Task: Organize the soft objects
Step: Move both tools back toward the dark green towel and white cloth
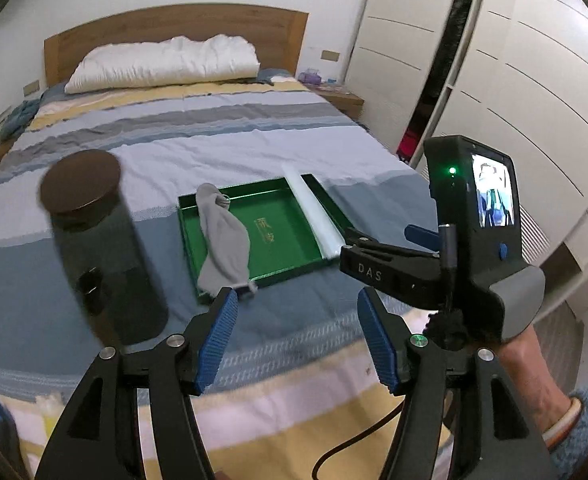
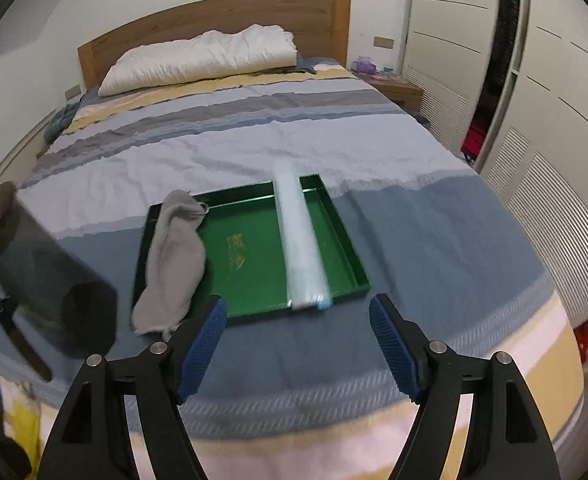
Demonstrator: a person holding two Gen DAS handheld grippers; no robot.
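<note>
Both sets of blue-padded jaws, left gripper (image 1: 297, 340) and right gripper (image 2: 298, 350), hang released and empty over the bed (image 2: 434, 248). Beyond them the grey sock (image 2: 173, 264) droops over the green tray (image 2: 253, 248) edge; a pale roll (image 2: 300, 240) crosses the tray. Probably best: pinch the sock mid-body, lift clear, and avoid the dark jar (image 1: 101, 248).

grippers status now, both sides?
left gripper: open, nothing between the pads, over the bed short of the green tray.
right gripper: open, empty, also short of the tray.
</note>
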